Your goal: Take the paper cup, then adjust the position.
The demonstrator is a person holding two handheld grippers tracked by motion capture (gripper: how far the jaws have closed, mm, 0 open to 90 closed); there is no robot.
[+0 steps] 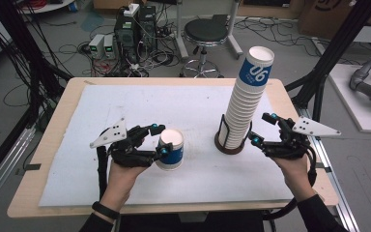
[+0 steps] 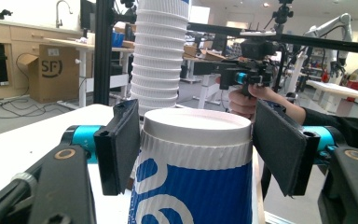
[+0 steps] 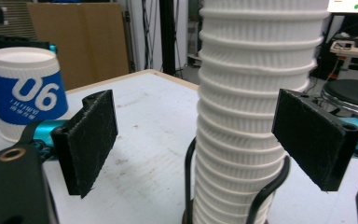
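Observation:
An upside-down blue and white paper cup [image 1: 170, 150] marked 06 stands on the white mat [image 1: 140, 104]. My left gripper [image 1: 161, 140] is open, its jaws on either side of the cup [image 2: 196, 172]; the left pad [image 2: 120, 144] sits almost against it and the right pad [image 2: 279, 147] stands a little off. A tall stack of the same cups [image 1: 245, 96] rises from a black wire holder with a brown base [image 1: 228, 146]. Open as well, my right gripper [image 1: 263, 129] straddles the lower stack [image 3: 251, 121] from the right with room on both sides. The single cup [image 3: 28, 91] appears far left there.
The wooden table's edge [image 1: 174, 209] runs close to the person's forearms. Black frame posts [image 1: 326, 67] rise at the table's right. Beyond the far edge stand a black stool [image 1: 205, 31] and computers with cables [image 1: 130, 34] on the floor.

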